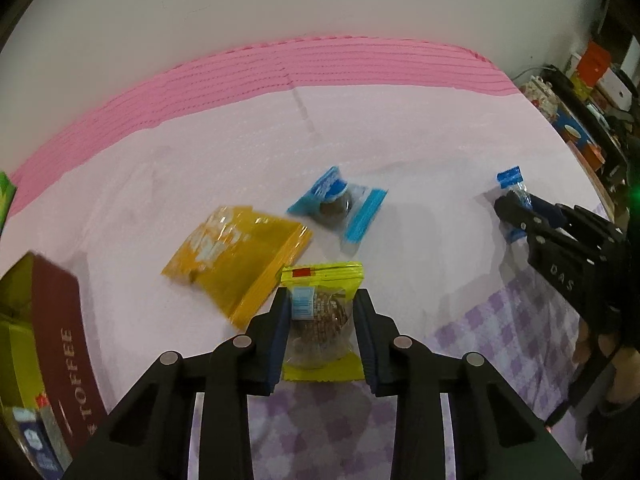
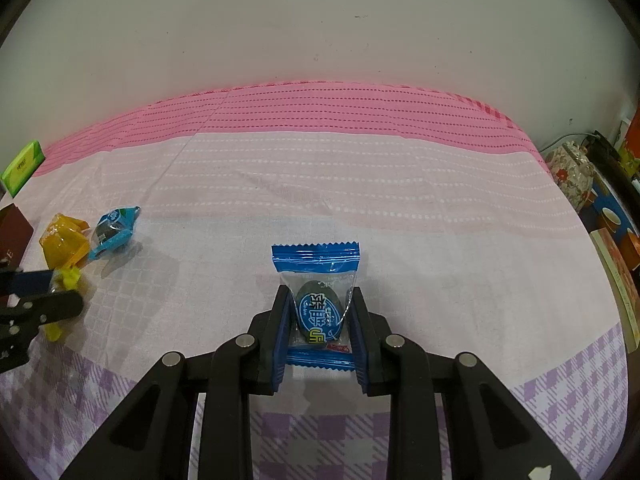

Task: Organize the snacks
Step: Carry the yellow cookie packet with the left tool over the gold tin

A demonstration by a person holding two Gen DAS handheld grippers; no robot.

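Note:
My left gripper (image 1: 321,300) is shut on a yellow-wrapped round snack (image 1: 320,320), its blue pads pressing both sides of the packet. Just beyond it lie an orange packet (image 1: 236,256) and a blue-wrapped snack (image 1: 340,204) on the pink cloth. My right gripper (image 2: 318,300) is shut on a blue-wrapped snack (image 2: 318,280) with a dark oval piece inside. In the left wrist view the right gripper (image 1: 516,210) shows at the right edge with that blue packet (image 1: 510,178). The right wrist view shows the left gripper (image 2: 48,292) at the far left with the yellow wrapper (image 2: 68,278).
A brown and green toffee box (image 1: 60,344) stands open at the left edge. A green pack (image 2: 22,166) lies at the far left by the wall. The cloth-covered table (image 2: 360,184) ends at a white wall; cluttered shelves and a floral pot (image 2: 570,168) stand to the right.

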